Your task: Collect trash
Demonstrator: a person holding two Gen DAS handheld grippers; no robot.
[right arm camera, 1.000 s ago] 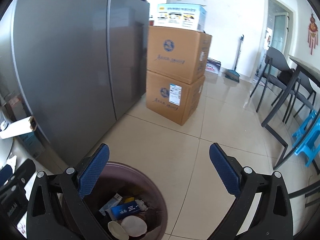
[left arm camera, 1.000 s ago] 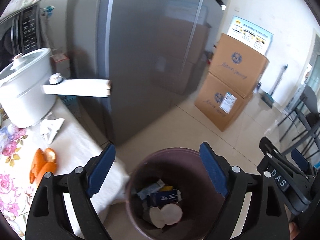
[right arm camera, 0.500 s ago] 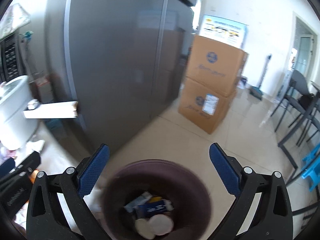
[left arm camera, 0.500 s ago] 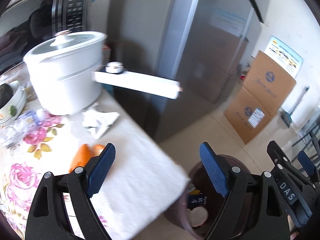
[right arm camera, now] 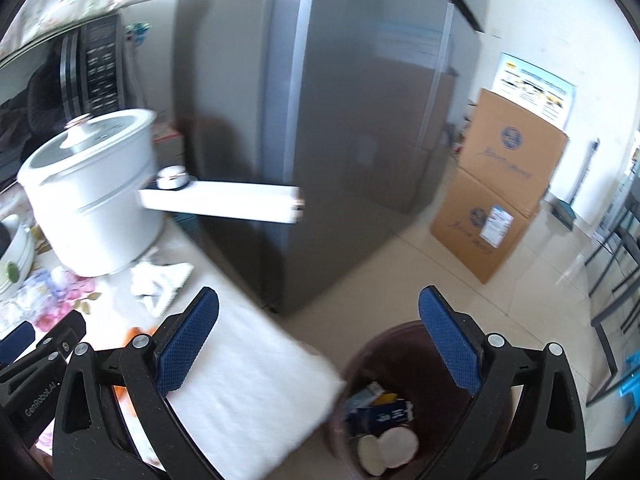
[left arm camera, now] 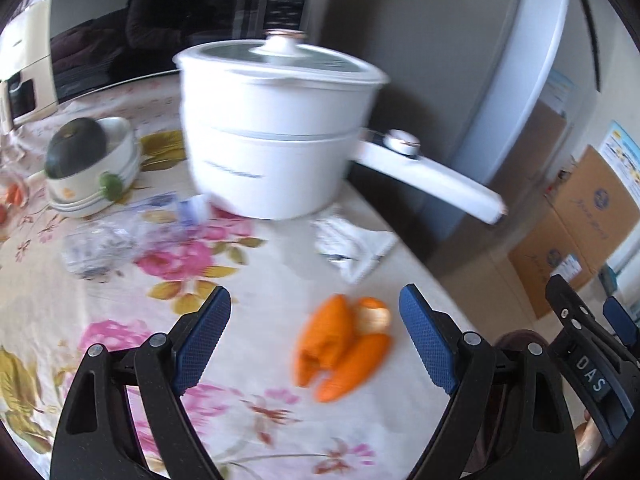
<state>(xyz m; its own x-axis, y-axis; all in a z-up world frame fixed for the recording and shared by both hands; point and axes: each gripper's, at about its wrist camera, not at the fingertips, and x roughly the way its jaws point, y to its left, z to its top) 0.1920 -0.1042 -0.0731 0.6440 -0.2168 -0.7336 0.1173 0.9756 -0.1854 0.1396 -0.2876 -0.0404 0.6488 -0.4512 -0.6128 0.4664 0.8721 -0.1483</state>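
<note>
The left gripper (left arm camera: 314,336) hangs spread and empty over orange peel (left arm camera: 342,346) on the floral tablecloth (left arm camera: 120,300), near a crumpled wrapper (left arm camera: 354,248). The right gripper (right arm camera: 318,338), likewise spread (nothing between its pads), overlooks the brown trash bin (right arm camera: 404,344).

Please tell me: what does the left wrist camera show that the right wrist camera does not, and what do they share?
Only the left wrist view shows the dark squash in a white bowl and the orange peels in full.

Only the right wrist view shows inside the trash bin: boxes and white discs, and the chairs.

Both show the white pot, crumpled wrapper, floral tablecloth, cardboard boxes and refrigerator.
</note>
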